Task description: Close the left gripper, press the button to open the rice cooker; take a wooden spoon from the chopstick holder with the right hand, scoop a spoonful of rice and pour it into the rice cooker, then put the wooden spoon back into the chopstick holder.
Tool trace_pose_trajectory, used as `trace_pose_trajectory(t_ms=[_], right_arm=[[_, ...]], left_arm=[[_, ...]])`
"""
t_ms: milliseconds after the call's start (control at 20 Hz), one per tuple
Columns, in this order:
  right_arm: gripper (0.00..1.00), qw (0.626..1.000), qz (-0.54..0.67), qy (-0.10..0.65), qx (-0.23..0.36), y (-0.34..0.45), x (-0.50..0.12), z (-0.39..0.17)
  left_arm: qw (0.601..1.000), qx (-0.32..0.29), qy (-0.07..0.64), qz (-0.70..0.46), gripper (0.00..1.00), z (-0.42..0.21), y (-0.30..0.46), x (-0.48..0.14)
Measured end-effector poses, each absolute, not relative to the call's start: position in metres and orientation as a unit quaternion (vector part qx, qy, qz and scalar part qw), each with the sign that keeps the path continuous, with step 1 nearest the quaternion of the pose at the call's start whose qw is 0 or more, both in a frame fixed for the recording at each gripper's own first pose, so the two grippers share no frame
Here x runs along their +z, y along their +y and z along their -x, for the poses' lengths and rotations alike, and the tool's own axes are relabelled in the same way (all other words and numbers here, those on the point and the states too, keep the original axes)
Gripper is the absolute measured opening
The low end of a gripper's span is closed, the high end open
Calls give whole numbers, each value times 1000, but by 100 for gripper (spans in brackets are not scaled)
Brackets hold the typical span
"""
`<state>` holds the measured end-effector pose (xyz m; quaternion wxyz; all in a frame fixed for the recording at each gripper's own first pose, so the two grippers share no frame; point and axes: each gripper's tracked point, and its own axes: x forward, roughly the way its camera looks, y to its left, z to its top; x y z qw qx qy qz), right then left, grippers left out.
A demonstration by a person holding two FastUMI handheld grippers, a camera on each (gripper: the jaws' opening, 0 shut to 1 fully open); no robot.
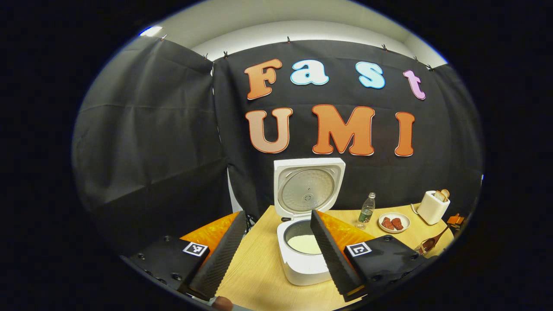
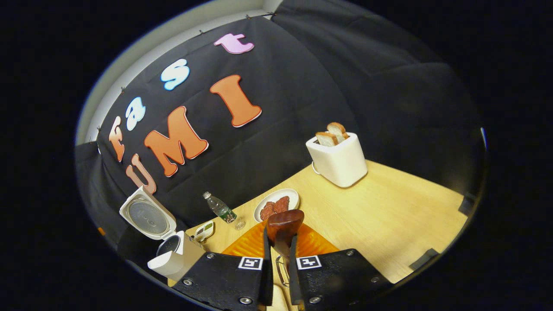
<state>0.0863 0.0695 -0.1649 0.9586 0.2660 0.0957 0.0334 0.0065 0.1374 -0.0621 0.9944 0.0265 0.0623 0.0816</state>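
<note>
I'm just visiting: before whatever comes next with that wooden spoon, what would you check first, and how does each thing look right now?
1. Rice cooker lid up: ok, it stands open behind the pot.
2. Rice in the pot: ok, a white layer lies at the bottom.
3. Right gripper holding the wooden spoon: ok, both fingers press on its handle.
4. Spoon bowl empty: cannot tell, its inside faces away.
5. Left gripper out of the way: not ok, its open fingers frame the cooker.
6. Chopstick holder ready for the spoon's return: cannot tell.
</note>
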Motion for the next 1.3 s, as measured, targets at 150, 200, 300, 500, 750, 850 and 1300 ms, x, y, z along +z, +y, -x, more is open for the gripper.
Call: trace_pose_trajectory(t_ms=[150,200,300,500,750,850,1300], right_arm=[[14,968,-240,61,36,81,-126,-64],[14,970,-237,51,38,88,-114,-57],[14,972,-228,37,47,105,-97,-42],[14,976,-204,24,72,153,-82,-16],[14,981,-170,54,77,195,-120,-4],[14,986,-137,71,63,200,-143,-4],[14,993,-35,98,49,224,-200,-2]], left_arm=[[996,66,52,-31,100,-10,145,-51],[996,59,50,-33,100,-11,147,-49],[998,44,43,-32,100,-14,151,-43],[999,16,42,-28,100,-22,160,-43],[999,-20,46,-14,100,-25,169,-46],[998,-26,49,-16,100,-24,175,-48],[997,-35,63,-23,100,-12,196,-63]])
